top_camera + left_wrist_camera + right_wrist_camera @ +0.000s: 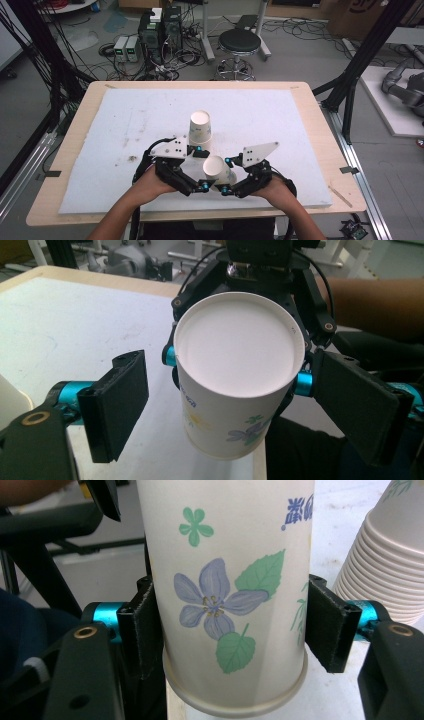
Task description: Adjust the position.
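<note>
The right claw (223, 176) is clamped on a flowered paper cup (218, 171), its pads (141, 630) pressing both sides of the wall near the rim. The left claw (200, 170) stands wide apart around the same cup, pads clear of it. Just beyond both claws, upside down on the white-padded worktop (280, 120), stands a stack of cups (200, 127); it crowds the space ahead of the left claw. Past the worktop stand a black stool (239, 42) and cabled electronics boxes (150, 35). The left claw's view faces the held cup's flat white bottom (235, 345), with the right claw gripping from behind. The right claw's view shows the purple flower print (215, 602) and the stack's layered rims (385, 555) close on one side.
</note>
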`<state>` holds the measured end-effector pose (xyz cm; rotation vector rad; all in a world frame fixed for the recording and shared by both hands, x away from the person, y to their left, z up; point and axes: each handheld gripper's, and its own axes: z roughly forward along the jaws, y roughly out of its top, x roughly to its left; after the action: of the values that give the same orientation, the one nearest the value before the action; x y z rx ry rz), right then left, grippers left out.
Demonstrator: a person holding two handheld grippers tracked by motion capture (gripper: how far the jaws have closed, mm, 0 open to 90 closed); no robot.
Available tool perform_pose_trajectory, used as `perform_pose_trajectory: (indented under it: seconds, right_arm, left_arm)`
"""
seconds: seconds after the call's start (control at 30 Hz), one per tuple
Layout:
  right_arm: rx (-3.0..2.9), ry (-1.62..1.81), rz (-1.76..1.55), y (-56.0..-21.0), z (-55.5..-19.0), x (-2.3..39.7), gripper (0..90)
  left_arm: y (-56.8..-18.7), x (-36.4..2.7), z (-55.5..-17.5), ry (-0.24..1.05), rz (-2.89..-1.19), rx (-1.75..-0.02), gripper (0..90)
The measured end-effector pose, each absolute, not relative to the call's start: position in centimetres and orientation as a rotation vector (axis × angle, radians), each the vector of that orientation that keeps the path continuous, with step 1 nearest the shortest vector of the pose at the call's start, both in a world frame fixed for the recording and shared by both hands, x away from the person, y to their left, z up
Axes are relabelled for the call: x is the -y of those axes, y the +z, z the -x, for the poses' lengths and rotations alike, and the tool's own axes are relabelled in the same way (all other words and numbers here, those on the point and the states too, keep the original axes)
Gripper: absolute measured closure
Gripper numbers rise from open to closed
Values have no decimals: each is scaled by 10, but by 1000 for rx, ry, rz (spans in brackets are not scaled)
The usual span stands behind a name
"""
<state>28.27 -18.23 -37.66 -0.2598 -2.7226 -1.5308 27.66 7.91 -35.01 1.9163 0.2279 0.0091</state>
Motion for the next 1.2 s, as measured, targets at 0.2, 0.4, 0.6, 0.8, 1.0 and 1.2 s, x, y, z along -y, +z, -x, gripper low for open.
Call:
perform_pose_trajectory:
  seconds: [0.2,0.4,0.6,0.8,1.0,1.2]
  right_arm:
    - [2782,-1449,215,-372,-284,177,328]
    - [2854,-1337,172,-369,-284,170,328]
    - [2904,-1242,141,-368,-284,164,328]
    - [2963,-1131,106,-367,-282,157,328]
    - [2982,-1084,97,-366,-282,155,328]
    - [2994,-1030,94,-368,-282,153,328]
  left_arm:
    - [-347,-78,-278,-4,-1982,-217,145]
    - [-348,-75,-280,-14,-2045,-202,147]
    - [-351,-72,-280,-33,-2092,-197,169]
    - [-352,-69,-281,-42,-2122,-194,175]
    - [-353,-67,-282,-57,-2150,-185,204]
    - [-355,-64,-282,-73,-2169,-172,264]
